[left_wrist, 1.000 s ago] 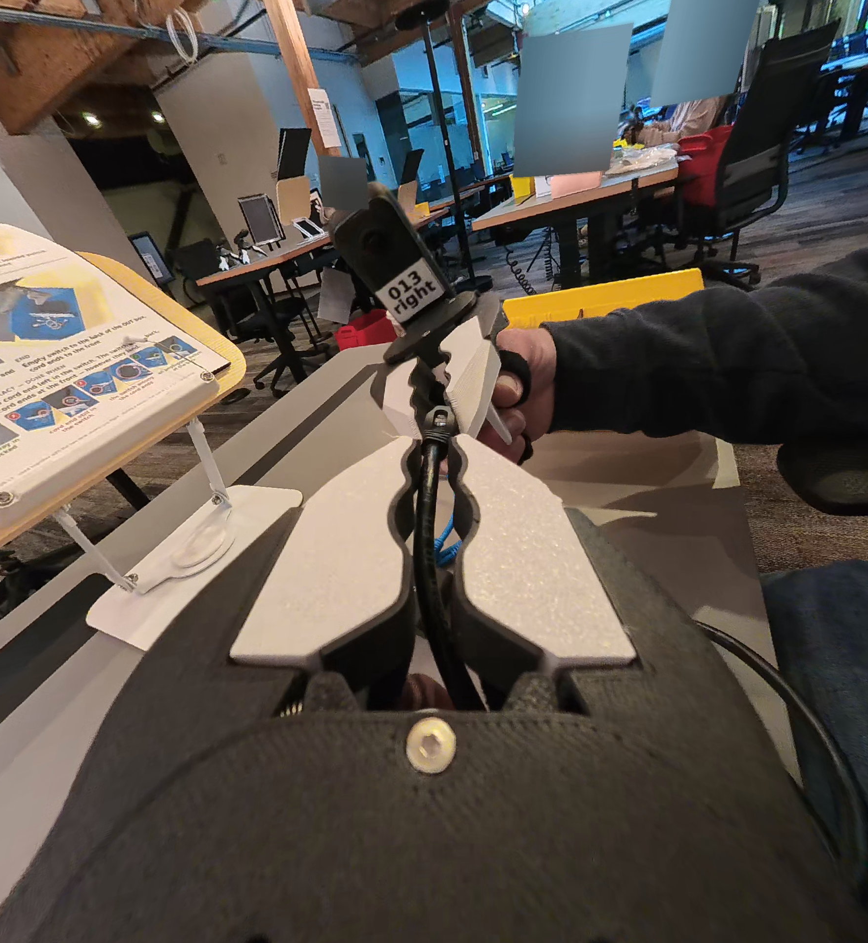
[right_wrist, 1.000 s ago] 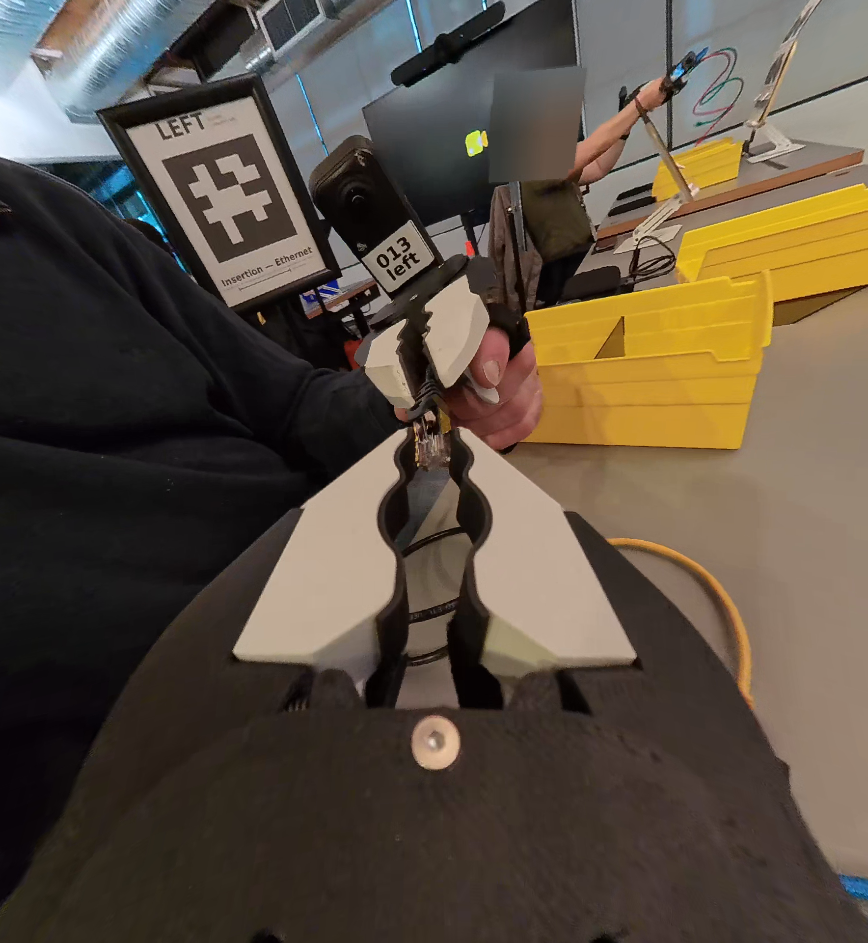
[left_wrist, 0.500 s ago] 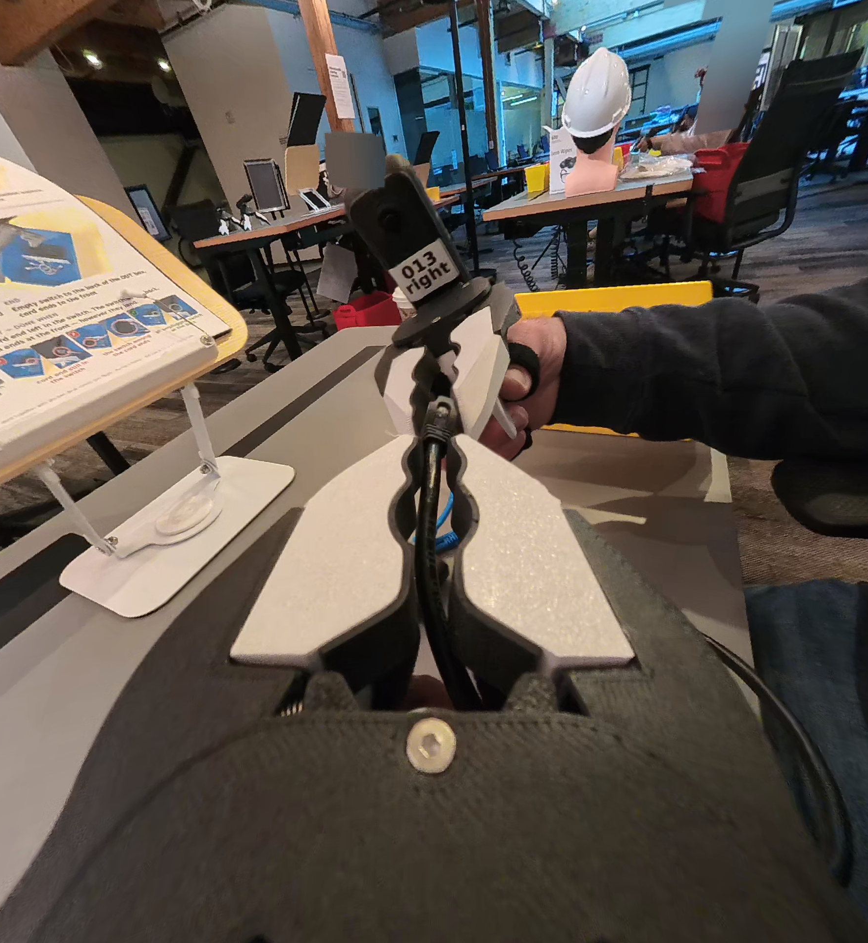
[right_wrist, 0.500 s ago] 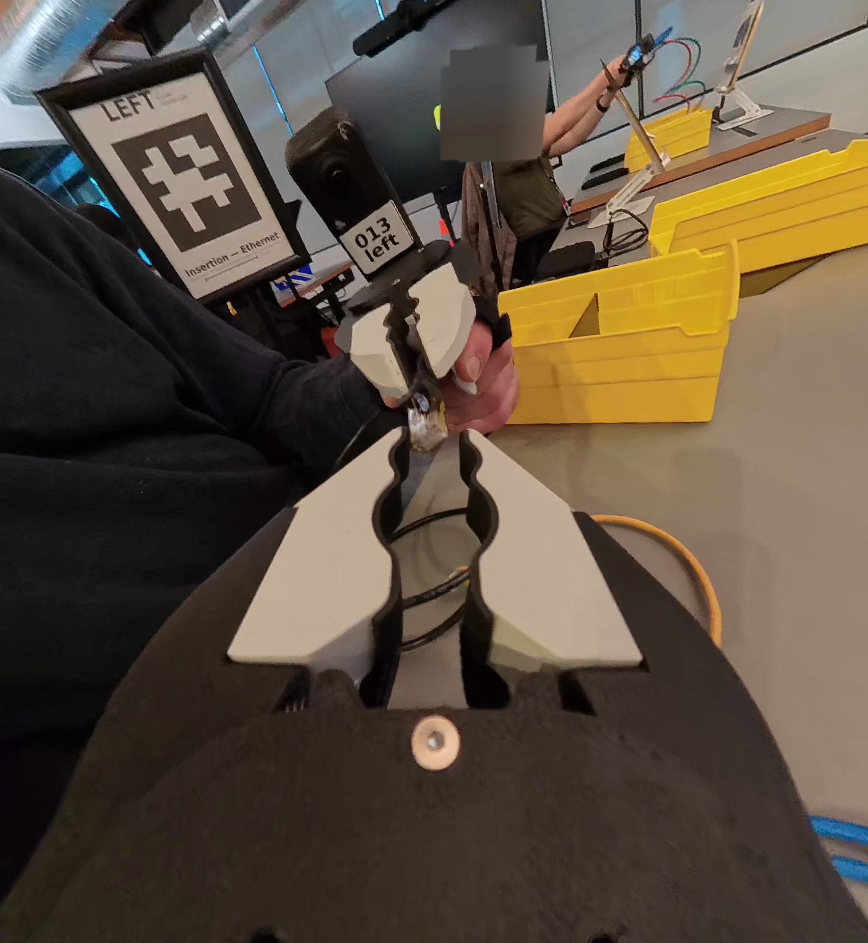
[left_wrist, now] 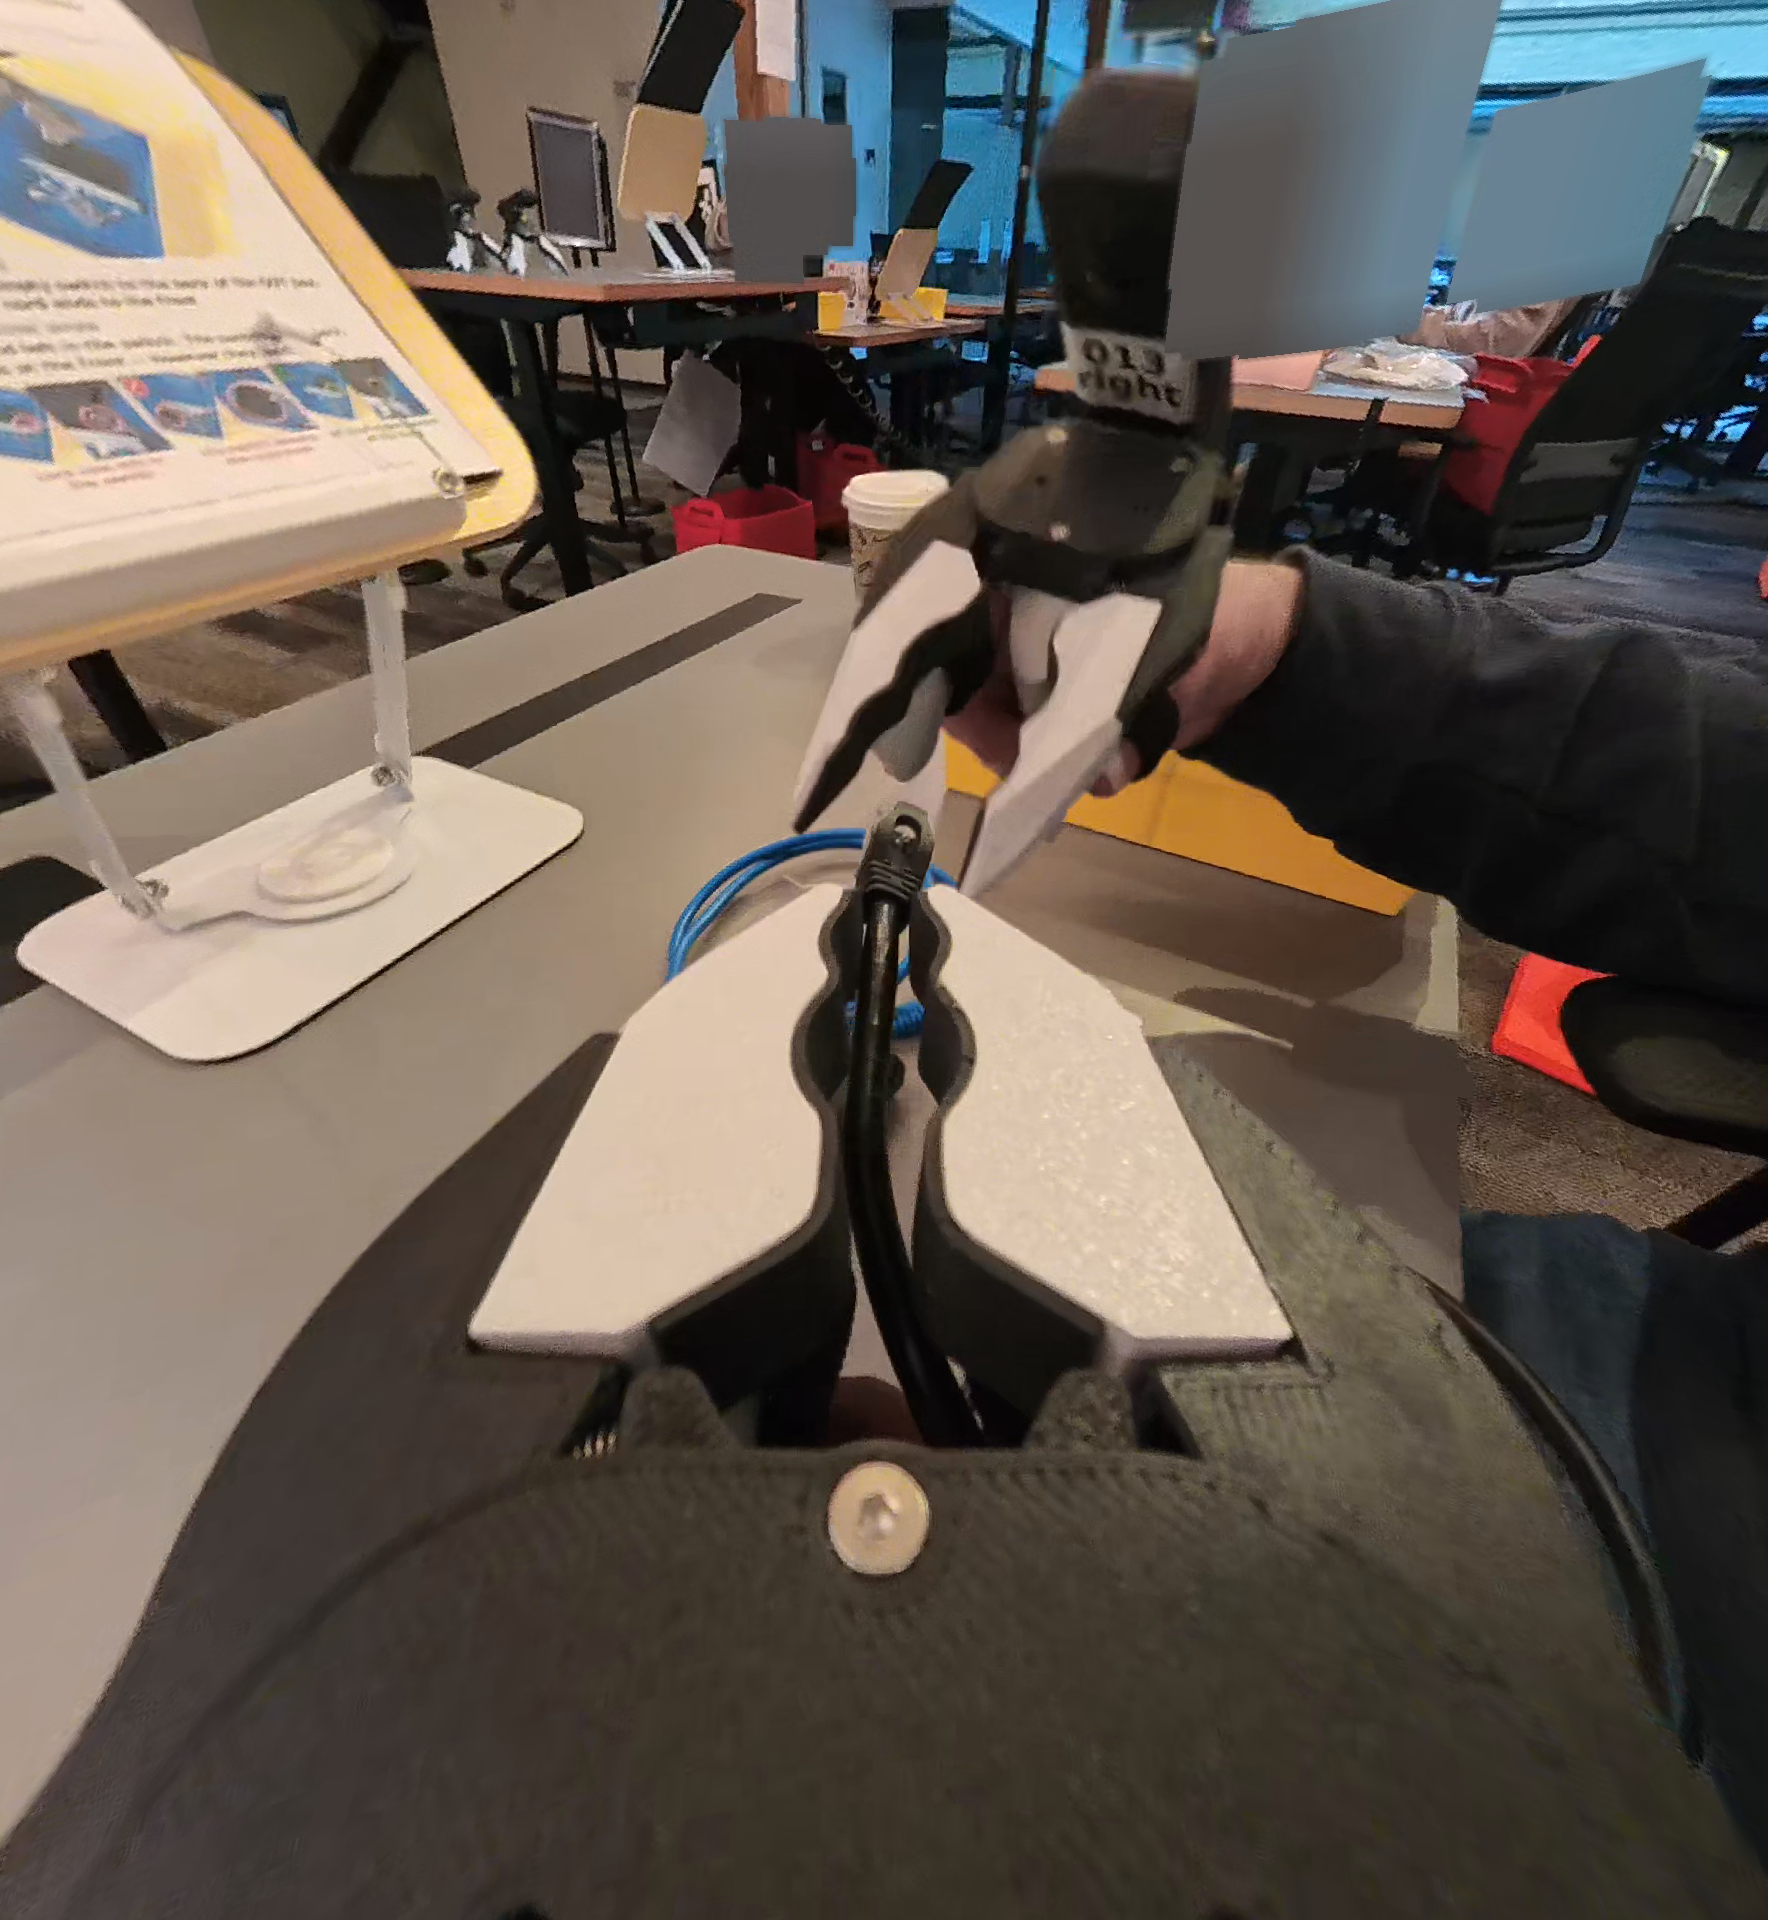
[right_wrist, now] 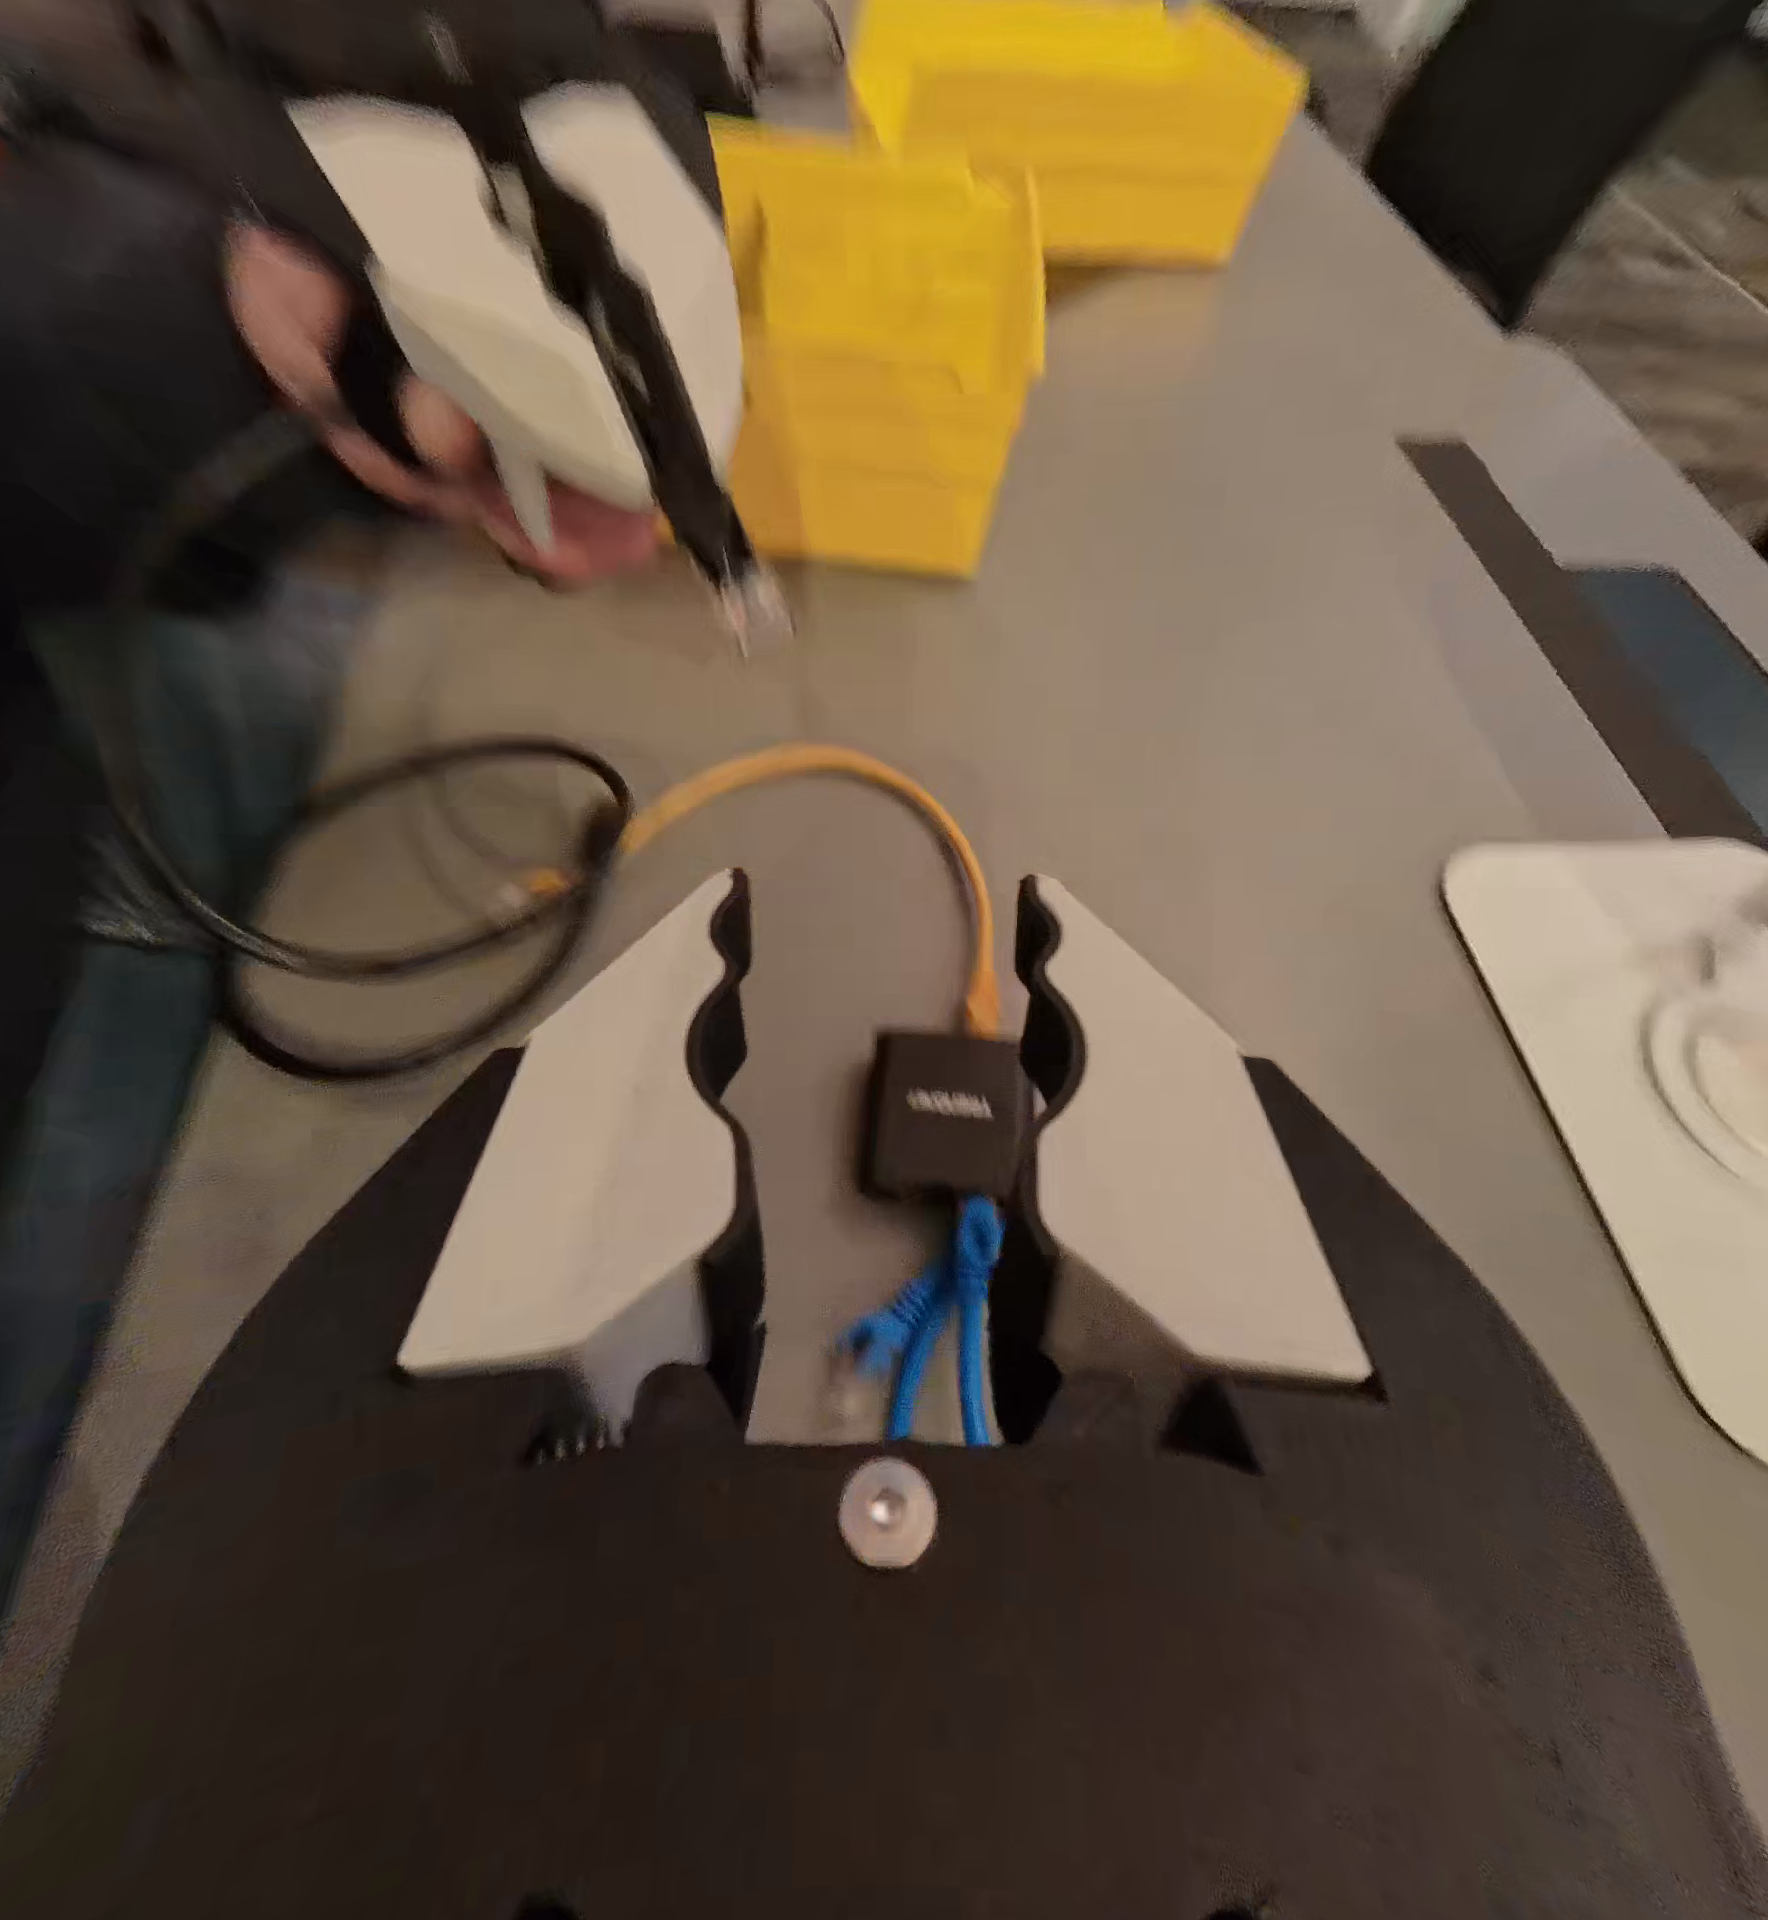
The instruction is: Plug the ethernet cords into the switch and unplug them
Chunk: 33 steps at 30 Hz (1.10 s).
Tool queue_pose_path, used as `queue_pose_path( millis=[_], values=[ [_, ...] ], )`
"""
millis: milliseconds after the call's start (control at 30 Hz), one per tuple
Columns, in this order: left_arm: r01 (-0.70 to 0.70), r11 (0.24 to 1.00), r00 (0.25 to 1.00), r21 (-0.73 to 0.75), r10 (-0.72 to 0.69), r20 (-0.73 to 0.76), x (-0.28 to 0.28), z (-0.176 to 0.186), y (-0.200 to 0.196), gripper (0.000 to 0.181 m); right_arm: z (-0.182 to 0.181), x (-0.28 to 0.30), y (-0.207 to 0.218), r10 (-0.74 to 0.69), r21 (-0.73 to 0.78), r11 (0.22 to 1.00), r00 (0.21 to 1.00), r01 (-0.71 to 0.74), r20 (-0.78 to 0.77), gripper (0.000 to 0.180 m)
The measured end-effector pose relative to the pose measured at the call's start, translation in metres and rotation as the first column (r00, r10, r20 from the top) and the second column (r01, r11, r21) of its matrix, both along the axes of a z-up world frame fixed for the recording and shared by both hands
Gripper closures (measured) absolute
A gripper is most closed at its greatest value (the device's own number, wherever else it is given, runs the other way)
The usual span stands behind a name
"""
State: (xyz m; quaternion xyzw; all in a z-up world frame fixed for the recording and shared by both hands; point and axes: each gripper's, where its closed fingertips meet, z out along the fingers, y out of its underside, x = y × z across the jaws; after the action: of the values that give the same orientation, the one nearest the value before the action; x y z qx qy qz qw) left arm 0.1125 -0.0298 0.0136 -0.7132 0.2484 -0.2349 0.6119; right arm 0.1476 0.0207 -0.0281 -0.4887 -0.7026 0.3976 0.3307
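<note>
My left gripper [left_wrist: 885,904] is shut on a black ethernet cord [left_wrist: 875,1091], whose plug [left_wrist: 895,852] sticks out past the fingertips. My right gripper [right_wrist: 882,883] is open and empty, pointing down at the grey table [right_wrist: 1223,675]. A small black switch [right_wrist: 947,1112] lies between its fingers. An orange cord [right_wrist: 838,769] enters the switch's far side and a blue cord [right_wrist: 973,1268] its near side. A loose blue plug [right_wrist: 875,1340] lies beside it. The left gripper [right_wrist: 724,561] shows blurred at upper left, plug [right_wrist: 755,608] showing.
Yellow bins [right_wrist: 901,312] stand at the far side of the table. The black cord's slack [right_wrist: 392,935] loops at the left. An instruction board [left_wrist: 132,312] stands on a white base [left_wrist: 267,914], which also shows in the right wrist view [right_wrist: 1638,1091]. Blue cable [left_wrist: 714,914] is coiled ahead. Spacing between my two grippers at the tips: around 8 cm.
My right gripper has opened, come off the black plug and swung down over the switch. The left gripper still holds the black cord and has tilted lower.
</note>
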Motion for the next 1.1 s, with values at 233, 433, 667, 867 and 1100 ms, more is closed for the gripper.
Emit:
queue_pose_path(
  millis=[233, 433, 667, 867, 1100],
  values=[
    [-0.041, 0.998, 0.999, -0.042, 0.042, 0.028, -0.017, -0.013, 0.005, 0.172, -0.104, 0.009, 0.028, -0.158, 0.216, 0.973, 0.925, 0.085, 0.345, 0.104],
    [-0.038, 0.997, 0.998, -0.063, 0.041, 0.048, -0.023, -0.018, 0.006, 0.172, -0.123, 0.003, 0.033, -0.157, 0.239, 0.968, 0.933, 0.08, 0.324, 0.123],
    [-0.018, 0.994, 0.998, -0.104, 0.024, 0.062, -0.028, -0.023, 0.004, 0.172, -0.106, 0.002, 0.028, -0.089, 0.095, 0.993, 0.972, 0.07, 0.217, 0.124],
    [0.017, 0.991, 0.998, -0.134, -0.01, 0.055, -0.024, -0.024, 0.001, 0.172, -0.061, 0.002, 0.016, 0.001, -0.104, 0.995, 1.0, 0.002, 0.03, 0.124],
    [0.053, 0.981, 0.998, -0.189, -0.047, 0.031, -0.011, -0.022, 0.0, 0.172, -0.021, 0.002, -0.001, 0.117, -0.166, 0.977, 0.989, -0.131, -0.094, 0.124]
  ],
)
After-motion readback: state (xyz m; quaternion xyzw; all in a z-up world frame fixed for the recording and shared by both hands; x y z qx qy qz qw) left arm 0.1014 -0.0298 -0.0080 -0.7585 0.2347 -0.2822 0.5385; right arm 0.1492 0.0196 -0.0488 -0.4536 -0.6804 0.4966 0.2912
